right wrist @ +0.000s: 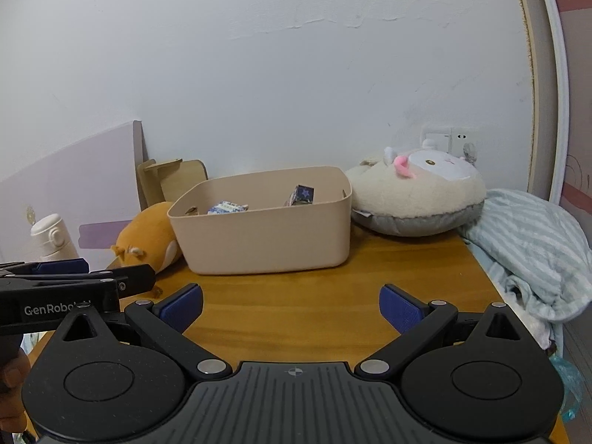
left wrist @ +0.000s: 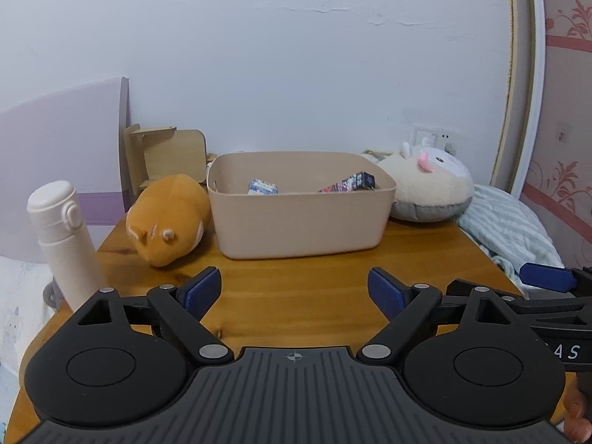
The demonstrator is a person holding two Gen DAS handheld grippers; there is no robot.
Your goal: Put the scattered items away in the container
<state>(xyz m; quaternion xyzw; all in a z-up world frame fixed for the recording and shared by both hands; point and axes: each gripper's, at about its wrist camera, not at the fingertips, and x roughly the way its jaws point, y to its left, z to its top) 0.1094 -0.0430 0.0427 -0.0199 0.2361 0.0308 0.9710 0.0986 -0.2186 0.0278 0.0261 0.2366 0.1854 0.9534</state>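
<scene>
A beige plastic bin (left wrist: pixel 296 222) (right wrist: pixel 266 236) stands at the back of a wooden table (left wrist: pixel 296 296) (right wrist: pixel 296 310). Inside lie a small blue-white box (left wrist: pixel 262 187) (right wrist: pixel 226 208) and a dark patterned box (left wrist: pixel 351 182) (right wrist: pixel 302 195). An orange hamster plush (left wrist: pixel 166 218) (right wrist: pixel 148 236) lies left of the bin, touching it. A cream round plush (left wrist: pixel 429 185) (right wrist: pixel 418 192) rests at its right. My left gripper (left wrist: pixel 294 288) is open and empty over the table's front. My right gripper (right wrist: pixel 290 307) is open and empty beside it.
A white flask (left wrist: pixel 63 244) (right wrist: pixel 51 236) stands at the table's left edge. A wooden stand (left wrist: pixel 166 155) (right wrist: pixel 174 177) sits behind the hamster. Striped bedding (left wrist: pixel 510 229) (right wrist: pixel 532 251) lies off the right edge. A wall with a socket (right wrist: pixel 444 138) is behind.
</scene>
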